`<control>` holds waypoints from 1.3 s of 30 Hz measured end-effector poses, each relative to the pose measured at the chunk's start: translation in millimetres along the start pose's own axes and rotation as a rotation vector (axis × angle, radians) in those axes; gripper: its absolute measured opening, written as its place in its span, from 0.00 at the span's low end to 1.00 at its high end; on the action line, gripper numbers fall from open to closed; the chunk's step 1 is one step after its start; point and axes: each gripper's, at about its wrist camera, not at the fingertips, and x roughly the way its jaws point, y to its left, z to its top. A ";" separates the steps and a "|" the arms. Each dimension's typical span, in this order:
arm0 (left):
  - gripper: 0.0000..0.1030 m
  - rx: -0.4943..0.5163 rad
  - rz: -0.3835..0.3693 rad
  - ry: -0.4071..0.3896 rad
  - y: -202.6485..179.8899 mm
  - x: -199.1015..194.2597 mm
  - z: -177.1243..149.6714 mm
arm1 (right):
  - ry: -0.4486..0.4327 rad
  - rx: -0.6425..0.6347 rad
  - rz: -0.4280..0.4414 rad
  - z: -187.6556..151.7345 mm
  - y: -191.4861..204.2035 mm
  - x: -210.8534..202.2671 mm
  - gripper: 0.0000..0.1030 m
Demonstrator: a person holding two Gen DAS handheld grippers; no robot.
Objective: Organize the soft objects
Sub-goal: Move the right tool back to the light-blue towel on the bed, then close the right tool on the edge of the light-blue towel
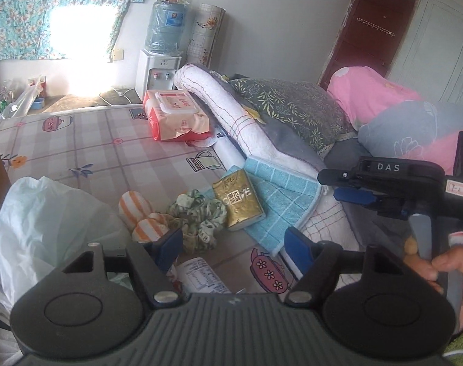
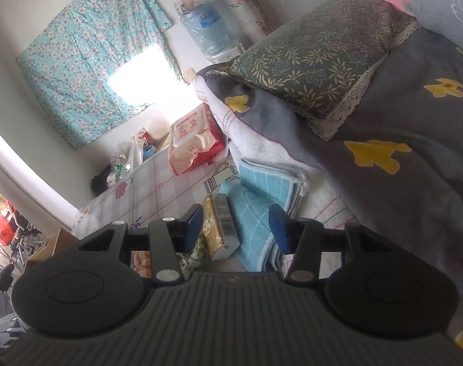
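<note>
Both claws, left claw (image 1: 233, 245) and right claw (image 2: 236, 227), hang half-wide and empty, aimed toward the folded light-blue checked towel (image 1: 280, 189) for sorting.

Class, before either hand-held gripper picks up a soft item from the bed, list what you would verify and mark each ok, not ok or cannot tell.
1. Left hand-held gripper empty, jaws apart: ok.
2. Right hand-held gripper empty, jaws apart: ok.
3. Floral scrunchie unobstructed on top: ok.
4. Blue checked towel free of other items: not ok, gold tissue pack lies on its edge.
5. White plastic bag open to receive items: cannot tell.
</note>
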 end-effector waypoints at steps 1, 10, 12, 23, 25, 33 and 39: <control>0.65 -0.001 -0.004 0.009 -3.0 7.2 0.4 | 0.008 0.007 0.000 4.5 -7.2 5.6 0.40; 0.46 -0.035 -0.044 0.090 -16.2 63.9 2.0 | 0.073 0.080 -0.022 25.1 -42.3 64.4 0.27; 0.46 -0.045 -0.048 0.104 -16.7 71.9 1.0 | 0.076 0.082 -0.023 26.9 -45.1 72.2 0.23; 0.45 -0.065 -0.057 0.103 -5.9 48.3 -9.6 | 0.018 0.047 0.117 34.6 -16.9 47.3 0.07; 0.45 -0.060 -0.060 0.084 -3.6 32.8 -11.6 | -0.002 0.016 0.155 37.8 -1.9 34.2 0.07; 0.45 -0.033 -0.056 0.052 7.5 -23.2 -31.5 | -0.029 -0.088 0.303 11.0 40.3 -41.2 0.07; 0.45 -0.032 -0.038 0.069 18.5 -54.2 -62.2 | 0.107 0.029 0.422 -56.0 26.3 -68.3 0.07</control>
